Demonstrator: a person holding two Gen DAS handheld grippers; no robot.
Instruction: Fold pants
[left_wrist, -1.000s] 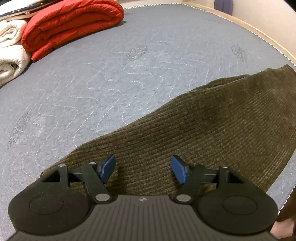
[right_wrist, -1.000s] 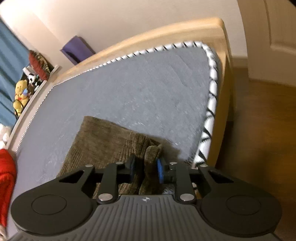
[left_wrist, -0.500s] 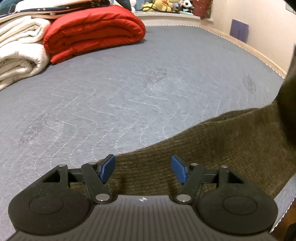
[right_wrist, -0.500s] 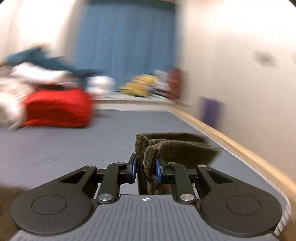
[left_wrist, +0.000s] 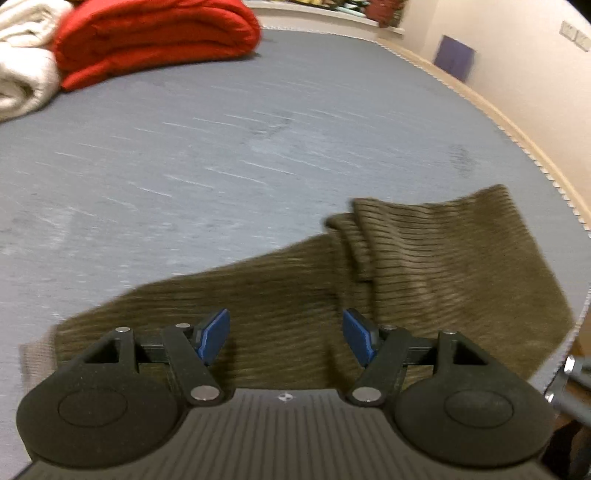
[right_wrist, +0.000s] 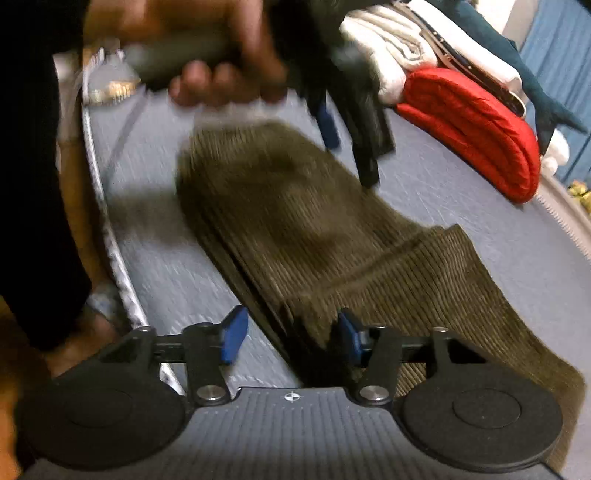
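Lying folded over near the bed's (left_wrist: 258, 155) side edge, the soft, floppy brown pants (right_wrist: 332, 236) should be pinched at a thick folded edge, since the right gripper (right_wrist: 290, 336) has just opened and let go, and the left gripper (left_wrist: 286, 339) hangs apart above them.

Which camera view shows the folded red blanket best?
The left wrist view: the red blanket lies large and fairly sharp at the top, beside a white blanket. The right wrist view shows it smaller, end-on and blurred.

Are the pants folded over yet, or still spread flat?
Folded over: one end of the pants lies doubled on top of the rest, its edge crossing the fabric. Both grippers are open.
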